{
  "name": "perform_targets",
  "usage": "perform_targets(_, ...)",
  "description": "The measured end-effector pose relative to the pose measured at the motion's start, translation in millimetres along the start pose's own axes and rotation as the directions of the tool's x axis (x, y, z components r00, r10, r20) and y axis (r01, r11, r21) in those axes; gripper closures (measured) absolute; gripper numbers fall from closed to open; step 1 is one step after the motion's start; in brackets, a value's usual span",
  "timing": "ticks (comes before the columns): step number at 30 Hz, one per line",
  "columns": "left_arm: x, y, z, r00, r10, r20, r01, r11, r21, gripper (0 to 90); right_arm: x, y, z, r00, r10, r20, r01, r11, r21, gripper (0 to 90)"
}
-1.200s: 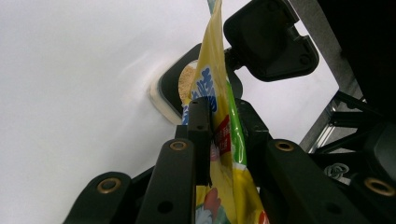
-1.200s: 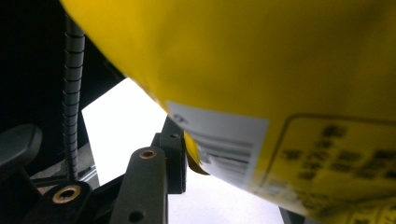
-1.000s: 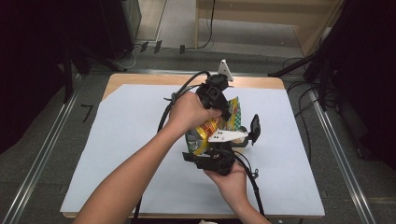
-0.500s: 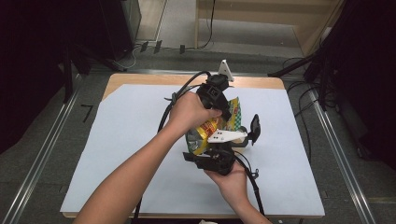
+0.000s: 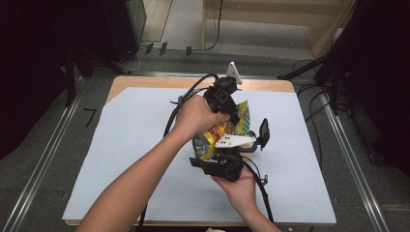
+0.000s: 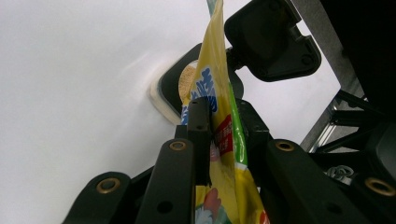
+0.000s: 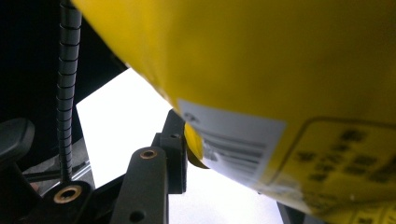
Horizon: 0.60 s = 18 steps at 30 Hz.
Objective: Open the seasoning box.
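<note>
Left gripper (image 5: 231, 112) is clamping the yellow snack bag's (image 5: 223, 131) top at table centre; right gripper (image 5: 227, 157), jaws just closing, is pinching its lower end at 6 o'clock. Bag contents are staying hidden. White paper sheet (image 5: 121, 159) is lying underneath.

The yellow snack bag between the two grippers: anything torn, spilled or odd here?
No tear or spill is visible. The yellow snack bag is crumpled and held off the white table cover, pinched by the left gripper and the right gripper. A small dish lies below it.
</note>
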<state>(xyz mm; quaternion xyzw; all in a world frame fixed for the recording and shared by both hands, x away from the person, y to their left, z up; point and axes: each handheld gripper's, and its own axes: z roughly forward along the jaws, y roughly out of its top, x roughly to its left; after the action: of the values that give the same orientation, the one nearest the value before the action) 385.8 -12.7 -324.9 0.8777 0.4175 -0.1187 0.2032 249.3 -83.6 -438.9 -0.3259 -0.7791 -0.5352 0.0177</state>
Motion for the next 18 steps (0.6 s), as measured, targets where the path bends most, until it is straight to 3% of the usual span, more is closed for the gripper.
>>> perform_targets(18,1.4,0.7,0.8,0.9998,-0.005,0.021,0.004,1.0,0.003,79.2,0.9,0.2,-1.0,1.0,0.004,0.001,-0.004,1.0,-0.007,65.2)
